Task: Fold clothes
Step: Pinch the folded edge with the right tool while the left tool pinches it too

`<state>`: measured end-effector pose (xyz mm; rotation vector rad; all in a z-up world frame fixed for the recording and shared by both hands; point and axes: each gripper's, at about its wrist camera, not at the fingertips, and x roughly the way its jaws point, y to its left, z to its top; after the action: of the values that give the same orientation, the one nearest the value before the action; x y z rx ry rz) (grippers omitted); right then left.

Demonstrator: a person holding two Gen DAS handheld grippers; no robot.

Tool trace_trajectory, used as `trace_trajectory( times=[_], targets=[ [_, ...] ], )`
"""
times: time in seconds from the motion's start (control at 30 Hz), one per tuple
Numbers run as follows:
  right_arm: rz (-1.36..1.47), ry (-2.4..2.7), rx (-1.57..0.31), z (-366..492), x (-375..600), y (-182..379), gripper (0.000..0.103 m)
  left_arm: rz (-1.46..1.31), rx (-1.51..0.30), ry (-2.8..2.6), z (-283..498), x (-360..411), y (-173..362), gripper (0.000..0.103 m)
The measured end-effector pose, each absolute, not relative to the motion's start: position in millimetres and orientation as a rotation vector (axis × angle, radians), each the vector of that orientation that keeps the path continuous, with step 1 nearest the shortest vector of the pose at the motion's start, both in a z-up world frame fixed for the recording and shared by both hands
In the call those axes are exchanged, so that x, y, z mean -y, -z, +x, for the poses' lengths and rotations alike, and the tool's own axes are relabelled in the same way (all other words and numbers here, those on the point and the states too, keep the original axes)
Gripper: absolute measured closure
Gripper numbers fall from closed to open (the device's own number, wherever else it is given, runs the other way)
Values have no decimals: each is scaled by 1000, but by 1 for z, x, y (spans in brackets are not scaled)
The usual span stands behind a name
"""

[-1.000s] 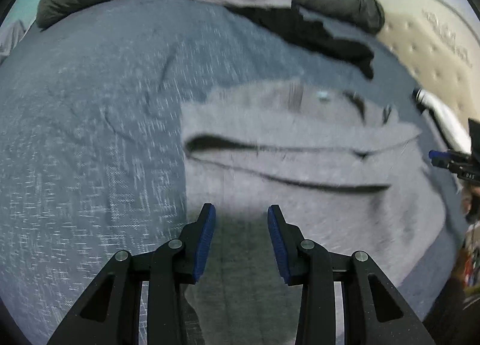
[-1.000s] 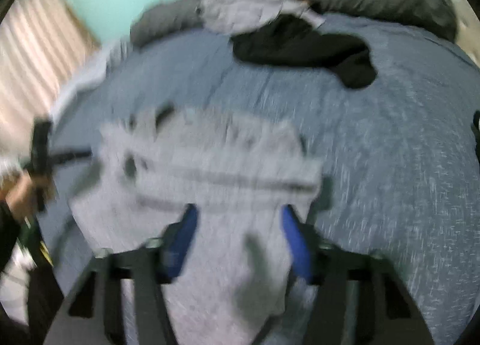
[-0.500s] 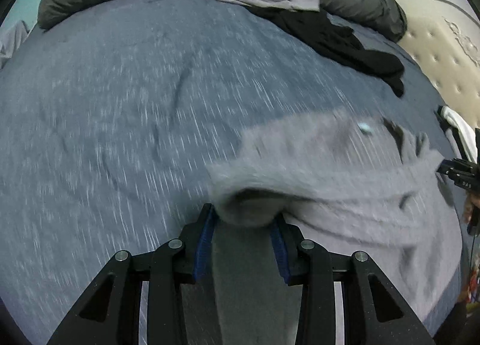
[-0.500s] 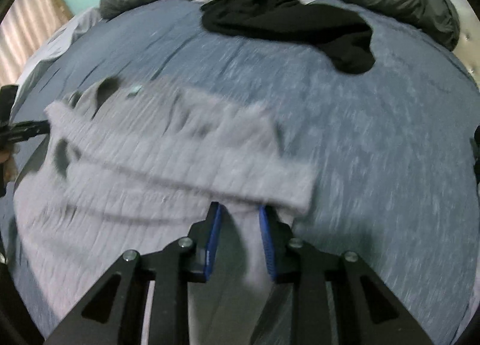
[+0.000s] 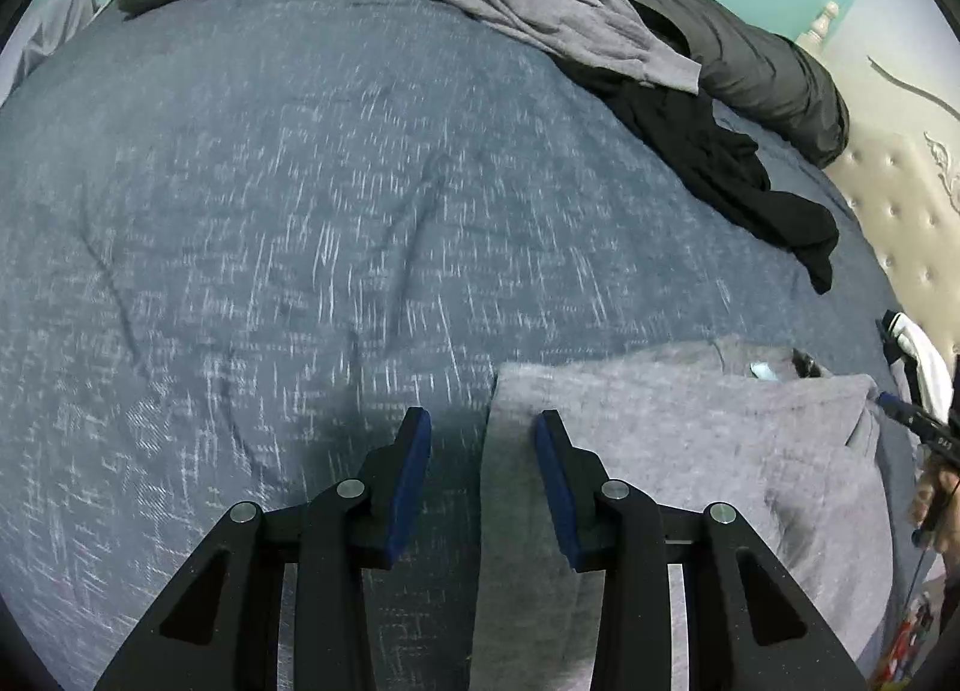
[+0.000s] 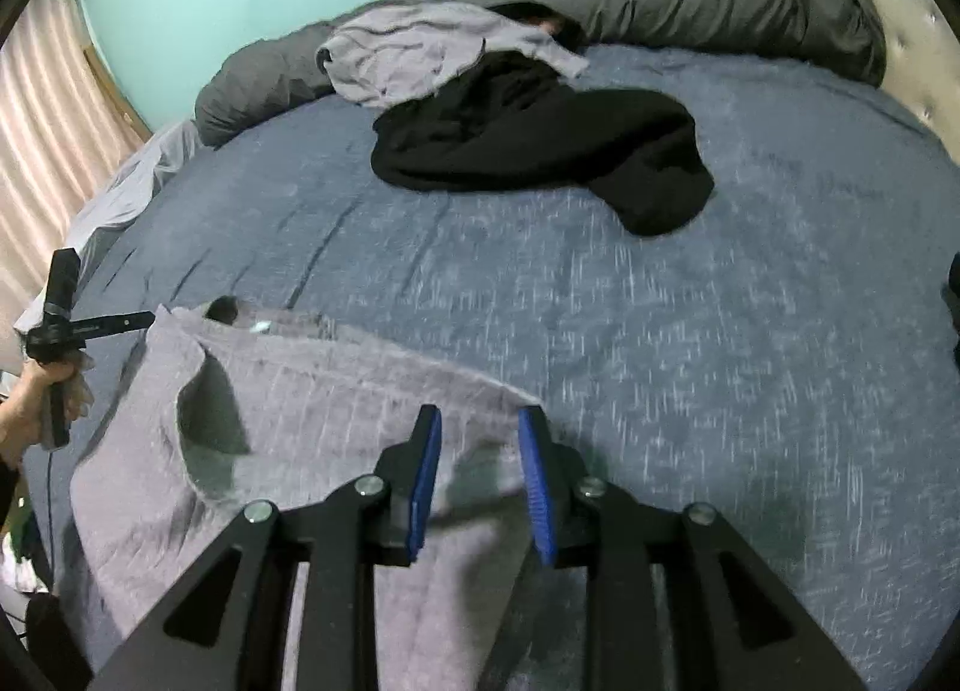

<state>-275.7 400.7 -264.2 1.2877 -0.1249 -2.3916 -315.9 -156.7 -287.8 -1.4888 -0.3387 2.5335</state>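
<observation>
A light grey garment [image 5: 690, 451] lies folded flat on the blue bedspread [image 5: 300, 211]. Its folded left edge runs under my left gripper [image 5: 483, 427], which stands open with nothing pinched between its blue pads. In the right wrist view the same garment [image 6: 300, 409] spreads to the left, with a dark fold pocket on its left side. My right gripper [image 6: 480, 421] is open just above the garment's far right corner. The left gripper [image 6: 66, 319], held in a hand, shows at the left edge of that view.
A black garment [image 6: 540, 150] and a crumpled grey garment [image 6: 408, 54] lie at the far side of the bed, against a rolled dark grey duvet [image 6: 690, 0]. A tufted headboard [image 5: 900, 199] stands at the right, a curtain [image 6: 42, 108] at the left.
Both grippers were shut on the grey garment's fold half a second ago. They have opened and let it go, and the garment now lies flat on the bed.
</observation>
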Motion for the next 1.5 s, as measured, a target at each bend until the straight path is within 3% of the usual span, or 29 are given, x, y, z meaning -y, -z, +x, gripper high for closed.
trace_trajectory(
  times=[0.07, 0.1, 0.27, 0.4, 0.47, 0.7, 0.83, 0.9, 0.93, 0.97, 1.23, 1.37, 1.43, 1.5],
  targets=[
    [1344, 2336, 192, -280, -408, 268, 53, -1493, 347, -2524, -316, 158, 290, 63],
    [1372, 2316, 217, -282, -411, 269, 50, -1494, 338, -2522, -317, 157, 291, 63],
    [1302, 2374, 261, -280, -424, 249, 50, -1462, 268, -2535, -316, 151, 288, 66],
    [1314, 2389, 142, -270, -423, 257, 50, -1458, 258, -2511, -312, 152, 290, 93],
    [1339, 2379, 112, -260, -425, 270, 50, -1448, 254, -2500, -310, 151, 290, 101],
    [1333, 2410, -19, -254, -413, 294, 50, -1421, 262, -2519, -304, 150, 287, 103],
    [1312, 2418, 15, -273, -401, 293, 50, -1400, 288, -2539, -303, 156, 282, 103],
    [1306, 2409, 44, -279, -397, 292, 70, -1387, 301, -2552, -302, 159, 280, 103],
    [1302, 2407, 54, -281, -395, 290, 92, -1381, 307, -2558, -302, 161, 278, 103],
    [1297, 2408, 70, -283, -394, 288, 97, -1375, 313, -2564, -301, 163, 277, 103],
    [1236, 2518, 255, -285, -422, 259, 101, -1304, 393, -2605, -297, 181, 263, 103],
    [1330, 2520, 263, -291, -423, 270, 101, -1322, 460, -2536, -302, 175, 265, 98],
    [1370, 2515, 244, -292, -418, 279, 101, -1352, 417, -2518, -305, 164, 268, 72],
    [1381, 2508, 268, -291, -419, 287, 101, -1375, 385, -2504, -309, 156, 273, 62]
  ],
)
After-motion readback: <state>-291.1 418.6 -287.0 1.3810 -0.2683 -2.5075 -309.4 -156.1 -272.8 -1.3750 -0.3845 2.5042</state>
